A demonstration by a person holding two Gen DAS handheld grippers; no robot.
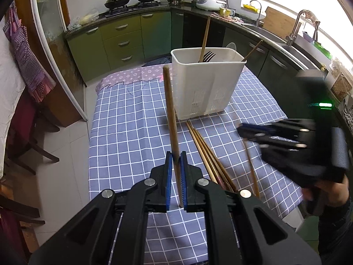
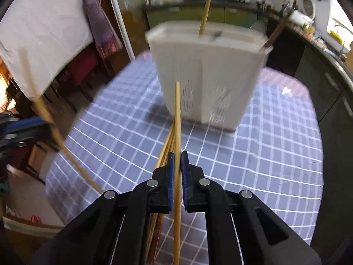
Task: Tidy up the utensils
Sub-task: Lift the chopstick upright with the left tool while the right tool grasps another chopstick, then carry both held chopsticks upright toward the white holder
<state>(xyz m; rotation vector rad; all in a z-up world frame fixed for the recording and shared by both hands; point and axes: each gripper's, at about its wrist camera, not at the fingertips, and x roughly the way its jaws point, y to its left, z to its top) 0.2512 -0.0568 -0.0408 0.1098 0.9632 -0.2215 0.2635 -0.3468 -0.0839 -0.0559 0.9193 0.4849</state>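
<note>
Left wrist view: we find the left gripper (image 1: pixel 176 176) clamped on a wooden chopstick (image 1: pixel 171 119), its blue pads pressed to either side of the stick, which rises almost upright in front of the white utensil holder (image 1: pixel 205 88). We record the holder standing upright on the worktop (image 1: pixel 123 132), which is covered by a blue checked cloth. Inside the holder we see a long wooden stick (image 1: pixel 204 42), a black fork (image 1: pixel 208 56), a pale spoon-like item (image 1: pixel 231 47) and a dark-handled stick leaning to the right rim (image 1: pixel 253 49). A bundle of loose chopsticks (image 1: pixel 205 150) lies flat on the cloth, running from just before the holder's base towards the near edge. To the right we note the right gripper (image 1: pixel 247 132), blurred, raised above the cloth, with a thin chopstick (image 1: pixel 251 167) hanging below it; a hand (image 1: pixel 326 190) holds its body.

Right wrist view: we find the right gripper (image 2: pixel 177 176) closed on a pale bamboo chopstick (image 2: pixel 177 132), held lengthwise between the pads and pointing at the utensil holder (image 2: pixel 205 70), which is blurred. The loose bundle (image 2: pixel 165 145) lies on the cloth just left of and beneath the held stick. At the left edge the left gripper (image 2: pixel 19 130) shows with its wooden chopstick (image 2: pixel 44 114) slanting across the frame
</note>
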